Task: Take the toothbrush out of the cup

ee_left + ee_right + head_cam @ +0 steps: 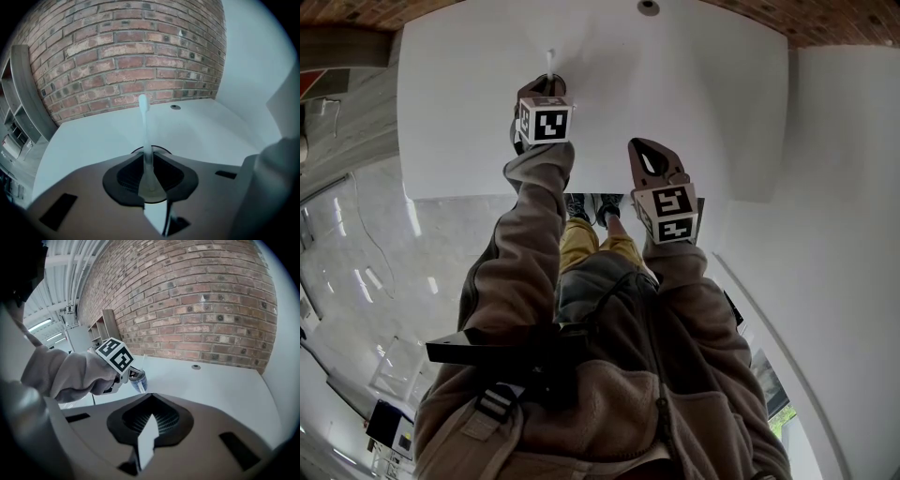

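**Left gripper (149, 161) closed on the toothbrush above the cup**

The slim, translucent white plastic toothbrush (145, 125) stands upright with its bristle end at the top. The left gripper's jaws are pressed against its handle from both sides. Just behind the jaws, the left gripper view shows the dark round rim of the small blue-tinted cup (161, 150). The right gripper view shows this cup (139, 380) directly under the left gripper (132, 373), with the lower part of the brush inside it. The brush has not yet left the cup.

The cup stands on the plain white table (712, 84), left of the middle and nearer the far edge. That edge runs along a red brick wall (126, 51), and a small round grommet (175, 107) is set into the tabletop there.

The right gripper (151, 404) hangs over the table's near edge, right of the middle and well apart from the cup. Its jaws are drawn together with nothing between them (only bare tabletop shows through the slot below the pads). A grey fleece sleeve (65, 373) covers the arm behind the left gripper.
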